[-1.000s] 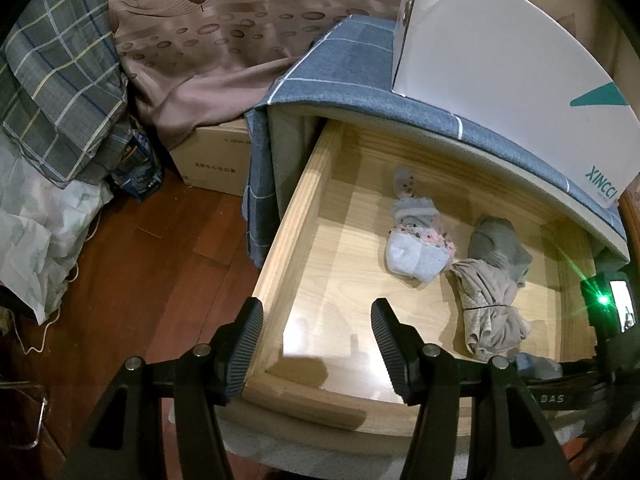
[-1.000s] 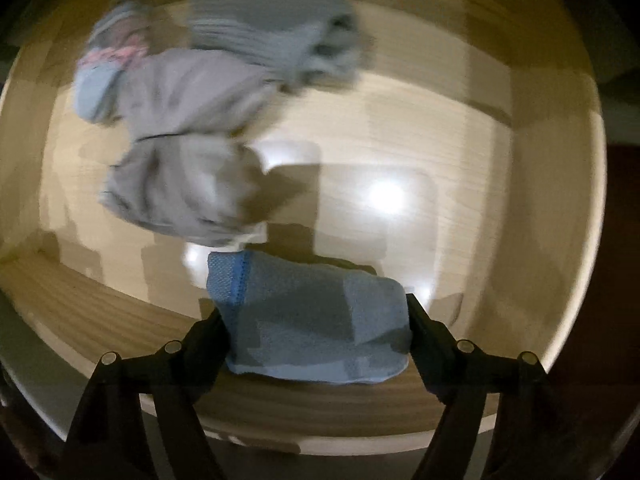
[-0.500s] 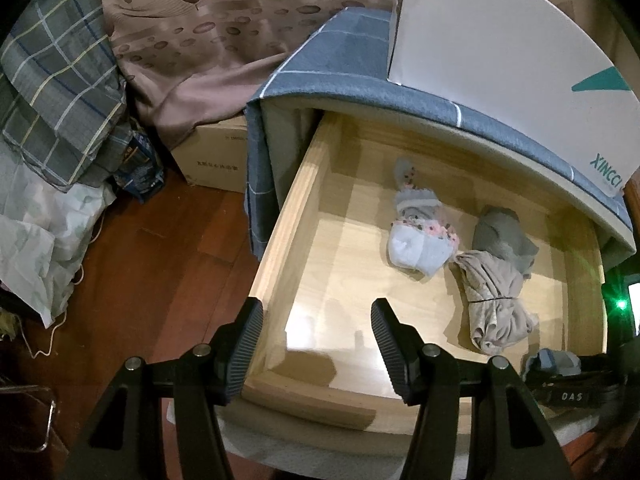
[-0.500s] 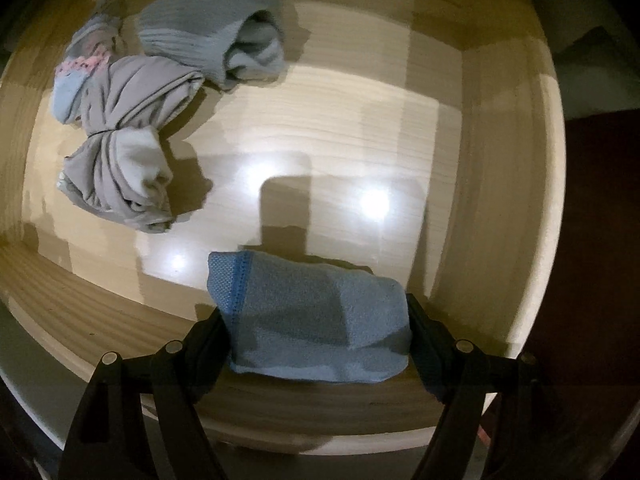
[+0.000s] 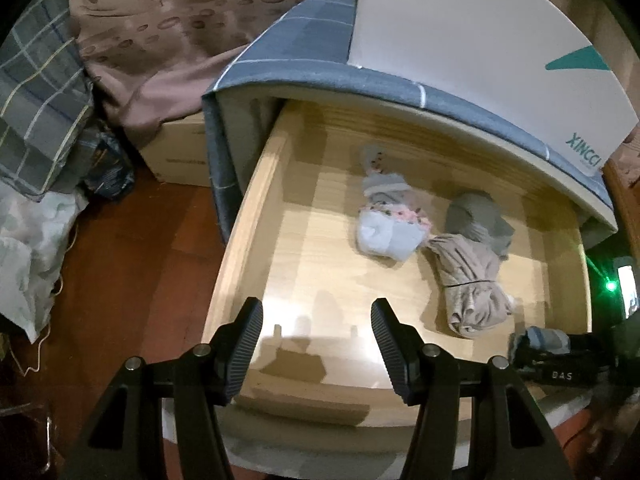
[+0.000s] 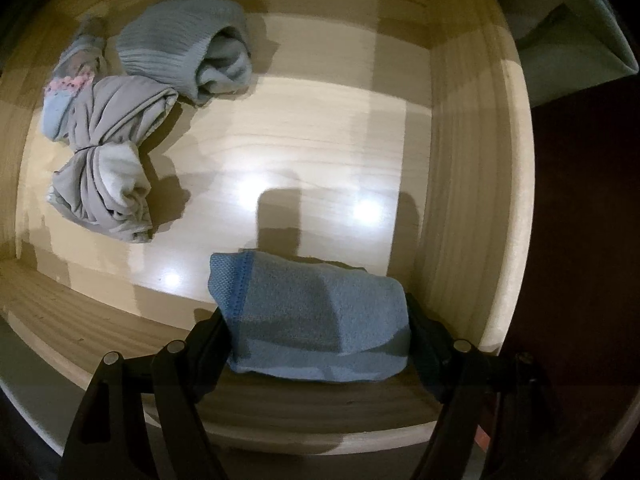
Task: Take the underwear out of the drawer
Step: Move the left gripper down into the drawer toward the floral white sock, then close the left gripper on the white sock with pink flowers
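right gripper [image 6: 316, 340] clamps blue underwear [image 6: 312, 320] over drawer [image 6: 472, 200]; left gripper [image 5: 316, 344] gapes wide, empty.

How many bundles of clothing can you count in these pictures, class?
4: blue bundle gripped in the right claw; beige bundle, grey roll and white-pink bundle lying together on the drawer floor.
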Demonstrator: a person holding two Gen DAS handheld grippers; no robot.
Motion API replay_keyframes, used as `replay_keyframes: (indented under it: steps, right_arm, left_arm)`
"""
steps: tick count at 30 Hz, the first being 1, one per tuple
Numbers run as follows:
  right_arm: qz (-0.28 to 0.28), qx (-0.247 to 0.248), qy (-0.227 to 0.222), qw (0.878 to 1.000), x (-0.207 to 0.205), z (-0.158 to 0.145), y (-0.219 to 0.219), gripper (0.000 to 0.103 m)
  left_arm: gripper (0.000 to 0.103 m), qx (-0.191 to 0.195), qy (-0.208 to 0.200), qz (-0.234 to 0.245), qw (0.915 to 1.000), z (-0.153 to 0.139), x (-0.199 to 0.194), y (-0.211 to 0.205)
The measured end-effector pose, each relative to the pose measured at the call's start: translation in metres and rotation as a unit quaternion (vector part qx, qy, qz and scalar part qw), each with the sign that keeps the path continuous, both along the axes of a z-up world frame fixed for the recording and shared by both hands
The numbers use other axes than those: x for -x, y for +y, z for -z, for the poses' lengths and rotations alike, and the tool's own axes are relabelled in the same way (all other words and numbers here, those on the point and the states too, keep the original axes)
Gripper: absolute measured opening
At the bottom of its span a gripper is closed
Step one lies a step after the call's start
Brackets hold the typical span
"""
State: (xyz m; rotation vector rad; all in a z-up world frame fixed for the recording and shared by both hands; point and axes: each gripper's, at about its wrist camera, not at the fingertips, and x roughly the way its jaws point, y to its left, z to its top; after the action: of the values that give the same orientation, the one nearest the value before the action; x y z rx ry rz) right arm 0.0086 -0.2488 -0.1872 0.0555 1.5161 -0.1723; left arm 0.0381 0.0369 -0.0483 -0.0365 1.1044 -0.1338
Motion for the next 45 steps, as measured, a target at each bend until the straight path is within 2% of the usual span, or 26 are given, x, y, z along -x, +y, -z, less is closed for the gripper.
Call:
replay_keyframes:
  steps: [3, 6, 11, 15, 18, 28, 39, 40, 42, 45]
  right_arm:
    - [-0.001, -0.004, -0.003, 1.0, -0.006, -0.001, -0.006, 0.074]
    - [0.0, -0.006, -0.008, 1.0, -0.002, -0.009, -0.012, 0.074]
    - [0.0, -0.011, -0.013, 1.0, 0.0, -0.013, -0.015, 0.074]
    - [0.002, -0.013, -0.017, 1.0, 0.0, -0.014, -0.014, 0.075]
    - [0.002, -0.014, -0.018, 1.0, 0.001, -0.016, -0.016, 0.075]
    - [0.001, -0.015, -0.018, 1.0, 0.0, -0.017, -0.018, 0.075]
    - [0.002, -0.018, -0.021, 1.0, 0.0, -0.018, -0.018, 0.076]
    - [0.002, -0.019, -0.021, 1.0, 0.0, -0.018, -0.018, 0.076]
    - [0.002, -0.019, -0.021, 1.0, 0.0, -0.019, -0.019, 0.076]
    - [0.002, -0.02, -0.022, 1.0, 0.0, -0.018, -0.018, 0.076]
  left_arm:
    - [0.058, 0.021, -0.009, 0.008, 0.9997, -0.004, -0.006, -0.001]
    - [0.058, 0.026, -0.021, 0.024, 0.9991, -0.007, -0.015, -0.01]
    - [0.058, -0.013, -0.034, 0.081, 0.9961, -0.007, -0.027, -0.034]
    - [0.058, -0.036, -0.026, 0.126, 0.991, 0.001, -0.04, -0.054]
    - [0.058, -0.034, -0.013, 0.141, 0.9893, 0.007, -0.052, -0.065]
    - [0.058, -0.055, 0.024, 0.168, 0.984, 0.027, -0.087, -0.089]
    - [0.057, -0.084, 0.071, 0.187, 0.976, 0.055, -0.104, -0.106]
    - [0.056, -0.088, 0.074, 0.187, 0.9756, 0.056, -0.104, -0.107]
    - [0.034, -0.087, 0.085, 0.192, 0.9739, 0.06, -0.106, -0.108]
    - [0.029, -0.096, 0.097, 0.188, 0.9725, 0.066, -0.108, -0.109]
